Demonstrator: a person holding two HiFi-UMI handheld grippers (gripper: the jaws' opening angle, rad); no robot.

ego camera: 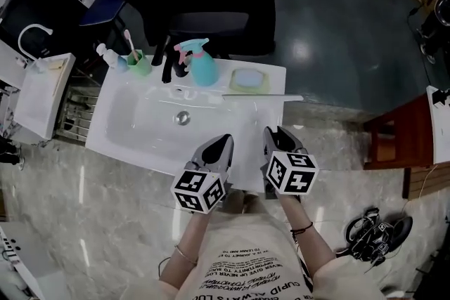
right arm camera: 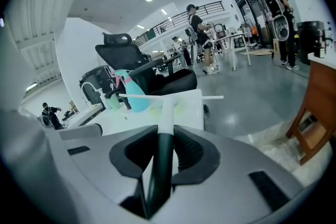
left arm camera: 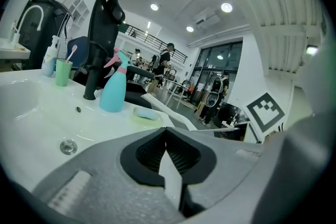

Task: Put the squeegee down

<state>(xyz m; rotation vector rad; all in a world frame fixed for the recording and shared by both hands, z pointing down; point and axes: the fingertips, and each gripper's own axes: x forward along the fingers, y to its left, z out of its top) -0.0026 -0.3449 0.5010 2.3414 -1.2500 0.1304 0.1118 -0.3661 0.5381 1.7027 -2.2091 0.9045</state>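
White plastic marks the squeegee [ego camera: 260,97] [right arm camera: 168,105]: its long thin blade runs from 9 to 3 o'clock across the back right corner of the sink [ego camera: 140,130]. Its dark handle comes back toward us into the right gripper [ego camera: 278,131] [right arm camera: 165,131]. We have that gripper clenched on the handle, with the pads pressing it from both sides. We cannot tell whether the blade rests on the rim or hangs just above it.

Our left gripper [ego camera: 225,140] [left arm camera: 166,131] sits just beside the right one, at its 9 o'clock, over the sink's near edge. Its jaws are squeezed together with nothing in them.

From the left gripper, the drain [ego camera: 183,118] lies at 10 o'clock. The teal bottle [ego camera: 202,67] and black faucet [ego camera: 167,60] stand at 11 o'clock on the back rim, with the green cup [ego camera: 139,65] farther left. A blue sponge [ego camera: 249,80] lies at 12 o'clock just past the blade, and a black chair [ego camera: 225,10] stands behind the sink.
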